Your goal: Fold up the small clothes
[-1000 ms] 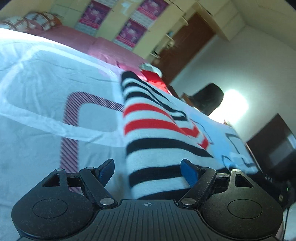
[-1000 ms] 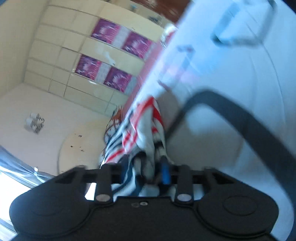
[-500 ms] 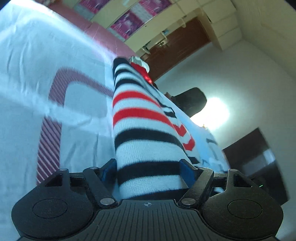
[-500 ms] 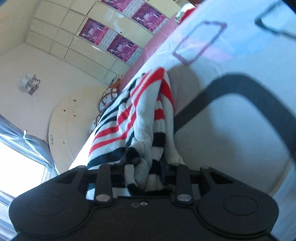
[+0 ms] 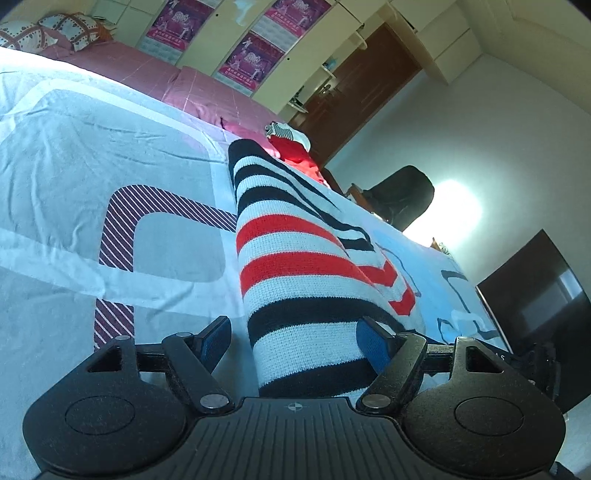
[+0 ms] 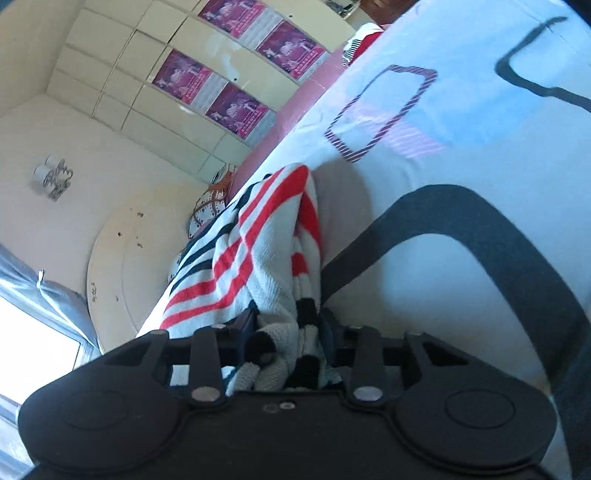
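Sweater (image 5: 295,280) lying on bedsheet (image 5: 110,155), pillows (image 5: 48,29) behind, heaped clothes (image 5: 291,144) beyond sweater

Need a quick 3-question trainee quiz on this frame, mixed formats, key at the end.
1. True or false: the left gripper is shut on the striped sweater.
2. The right gripper holds: A) nothing B) bunched sweater fabric C) the bedsheet.
3. Fill in: besides black and white, the sweater's stripes are ____.

Key: 1 false, its jaws are open with the sweater between them; 2 B; 3 red.
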Demonstrator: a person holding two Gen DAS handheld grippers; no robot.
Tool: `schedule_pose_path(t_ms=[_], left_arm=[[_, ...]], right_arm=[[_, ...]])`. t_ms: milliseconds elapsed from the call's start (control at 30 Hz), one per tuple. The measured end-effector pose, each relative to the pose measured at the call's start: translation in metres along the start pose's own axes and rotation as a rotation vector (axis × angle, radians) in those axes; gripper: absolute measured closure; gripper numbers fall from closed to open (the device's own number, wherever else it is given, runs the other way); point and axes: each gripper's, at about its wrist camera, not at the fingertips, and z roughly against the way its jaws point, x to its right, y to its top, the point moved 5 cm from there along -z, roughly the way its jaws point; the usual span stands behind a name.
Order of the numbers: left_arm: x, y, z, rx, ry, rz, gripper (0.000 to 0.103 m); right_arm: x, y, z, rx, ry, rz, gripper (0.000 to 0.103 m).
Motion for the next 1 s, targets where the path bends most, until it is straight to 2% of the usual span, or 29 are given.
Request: schedule_pose_path(t_ms=[33,67,133,167,233,300,400,567,633,700,867,967,1000], left_arm=[[-0.001,0.001,0.000,-0.001,-0.001,0.000,0.030],[-0.003,0.000,0.002,-0.001,0.000,-0.003,0.030],[-0.003,0.001,0.004,-0.003,0.003,-0.018,0.030],[-0.003,0.001,0.003,-0.004,0.006,-0.025,0.030],[-0.003,0.003,0.002,-0.007,0.009,-0.039,0.030],[-0.001,0.005,0.001,-0.010,0.012,-0.053,0.030],[0.000,0.008,-0.001,-0.013,0.012,-0.065,0.030],[0.004,0.014,-0.008,-0.023,-0.004,-0.080,0.030],[0.004,0.016,-0.013,-0.036,-0.028,-0.070,0.029],[0.000,0.017,-0.020,-0.060,-0.063,-0.029,0.024],[-0.009,0.015,-0.035,-0.098,-0.152,0.062,0.023],[-0.011,0.014,-0.036,-0.102,-0.175,0.071,0.023],[-0.013,0.014,-0.036,-0.106,-0.181,0.073,0.023]], right_arm=[[-0.001,0.001,0.000,-0.009,0.005,0.002,0.064],[0.000,0.004,0.002,-0.012,0.009,0.006,0.059],[-0.004,0.013,0.008,0.023,-0.016,0.038,0.039],[-0.005,0.018,0.012,0.061,-0.034,0.054,0.020],[-0.004,0.026,0.012,0.088,-0.003,0.058,0.024],[-0.001,0.032,0.003,0.047,0.013,0.054,0.030],[0.003,0.036,-0.009,-0.005,-0.004,0.084,0.032],[-0.005,0.034,-0.014,-0.064,0.031,0.113,0.031],[-0.011,0.030,-0.019,-0.106,0.051,0.132,0.031],[-0.016,0.027,-0.017,-0.113,0.043,0.177,0.031],[-0.020,0.030,-0.023,-0.124,0.069,0.165,0.025],[-0.018,0.032,-0.020,-0.146,0.078,0.167,0.036],[-0.013,0.033,-0.016,-0.155,0.080,0.152,0.047]])
